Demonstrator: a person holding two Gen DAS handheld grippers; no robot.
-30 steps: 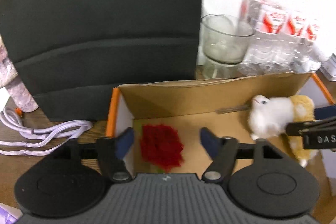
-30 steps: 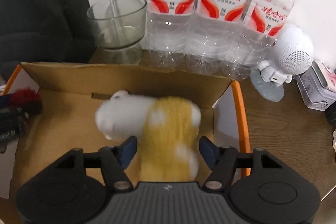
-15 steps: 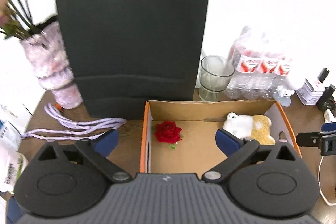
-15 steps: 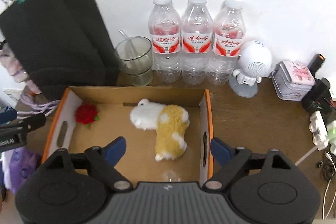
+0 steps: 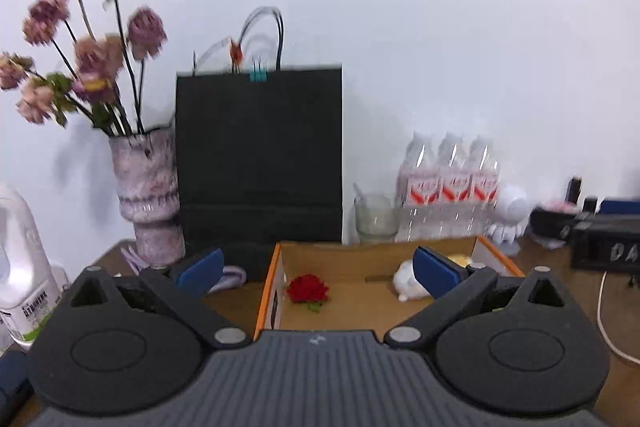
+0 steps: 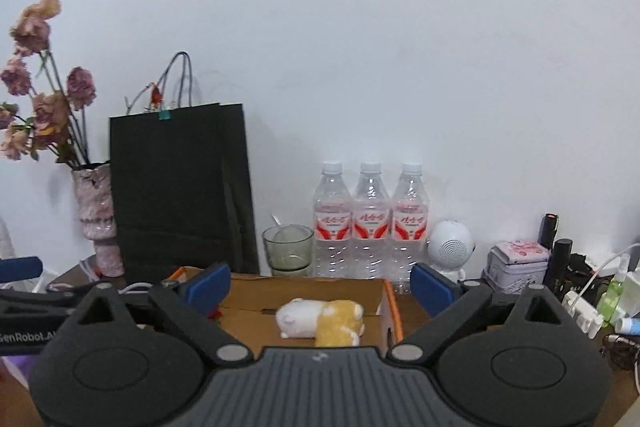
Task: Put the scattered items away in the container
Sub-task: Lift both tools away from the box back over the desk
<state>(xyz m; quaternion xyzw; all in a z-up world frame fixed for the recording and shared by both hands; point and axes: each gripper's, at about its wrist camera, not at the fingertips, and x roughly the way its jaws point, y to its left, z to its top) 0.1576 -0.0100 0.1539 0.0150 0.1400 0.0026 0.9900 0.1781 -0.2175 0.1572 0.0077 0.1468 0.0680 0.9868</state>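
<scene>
Both grippers are held level, pointed at the back wall, pretty much side by side. On the left gripper (image 5: 316, 267) the blue pads (image 5: 199, 266) are spread wide, nothing caught between them. Same deal on the right gripper (image 6: 320, 281): fingers flung well apart, nothing gripped.

The cardboard box (image 5: 276, 281) is set on the wooden tabletop, its far wall close to the tabletop's back edge. A red rose (image 5: 307, 289) can be seen lying in the box's left end, near the orange-edged left wall. The white-and-yellow plush toy (image 6: 320, 319) is laid on its side toward the box's right end, well apart from the rose.

Lined up along the tabletop's back edge: a vase of dried flowers (image 5: 149, 203), a black paper bag (image 5: 260, 155), a glass cup (image 6: 287, 249) and three water bottles (image 6: 371, 223).
</scene>
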